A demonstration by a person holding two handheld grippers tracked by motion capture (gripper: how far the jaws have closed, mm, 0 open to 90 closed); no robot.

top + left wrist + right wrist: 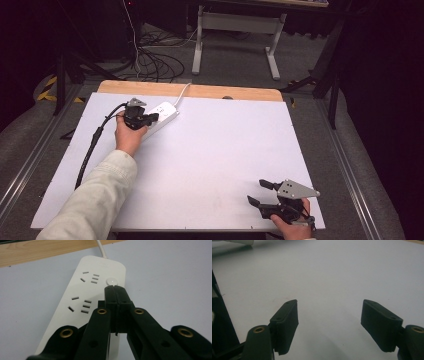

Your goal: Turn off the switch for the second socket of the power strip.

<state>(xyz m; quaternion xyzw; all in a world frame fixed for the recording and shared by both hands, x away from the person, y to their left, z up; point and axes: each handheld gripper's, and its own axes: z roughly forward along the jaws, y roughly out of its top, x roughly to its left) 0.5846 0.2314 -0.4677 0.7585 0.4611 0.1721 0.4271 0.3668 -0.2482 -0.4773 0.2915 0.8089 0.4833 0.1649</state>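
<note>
A white power strip point(162, 116) lies at the far left of the white table, its cord running off the back edge. In the left gripper view the strip point(82, 290) shows two socket groups and a round button point(111, 281). My left gripper point(115, 287) is shut with nothing between its jaws, and its joined tips rest at the near rim of that button. From above, the left gripper point(151, 117) sits over the strip. My right gripper point(259, 192) stands open over bare table at the near right, fingers point(287, 320) wide apart.
The white board point(215, 155) has a wooden strip point(190, 90) along its far edge. A black cable point(92, 145) trails from the left gripper toward the near left. Beyond the table are floor cables and a desk frame point(235, 30).
</note>
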